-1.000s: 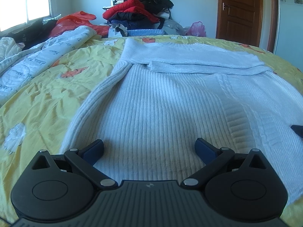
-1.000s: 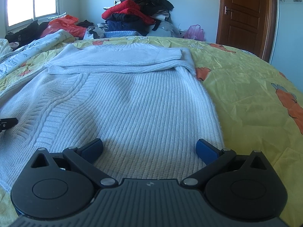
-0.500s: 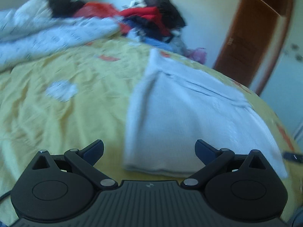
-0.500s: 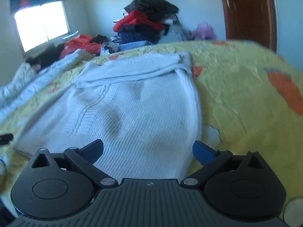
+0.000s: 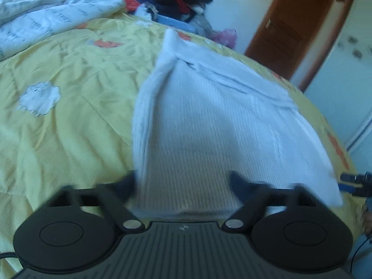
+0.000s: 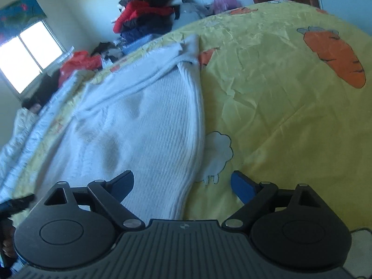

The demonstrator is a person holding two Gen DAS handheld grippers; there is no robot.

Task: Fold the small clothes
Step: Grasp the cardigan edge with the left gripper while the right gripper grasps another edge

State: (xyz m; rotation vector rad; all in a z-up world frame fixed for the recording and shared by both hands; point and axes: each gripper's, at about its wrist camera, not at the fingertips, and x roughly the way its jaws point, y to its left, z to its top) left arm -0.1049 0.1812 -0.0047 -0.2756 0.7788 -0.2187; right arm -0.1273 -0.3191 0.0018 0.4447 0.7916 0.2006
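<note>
While the yellow bedspread [image 6: 290, 97] carries the white knit sweater [image 5: 209, 127] flat, sleeves already folded across its far end, the step seems to be taking the near hem. The left gripper [image 5: 182, 183] and right gripper [image 6: 182, 183] are closing, each astride a near corner, nothing pinched yet. Next, both must pinch together.

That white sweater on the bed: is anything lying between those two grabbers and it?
Nothing visible. The white sweater lies flat on the yellow bedspread. The left gripper is closing over its near hem, and the right gripper is closing astride its side edge. The clothes pile sits far behind.
</note>
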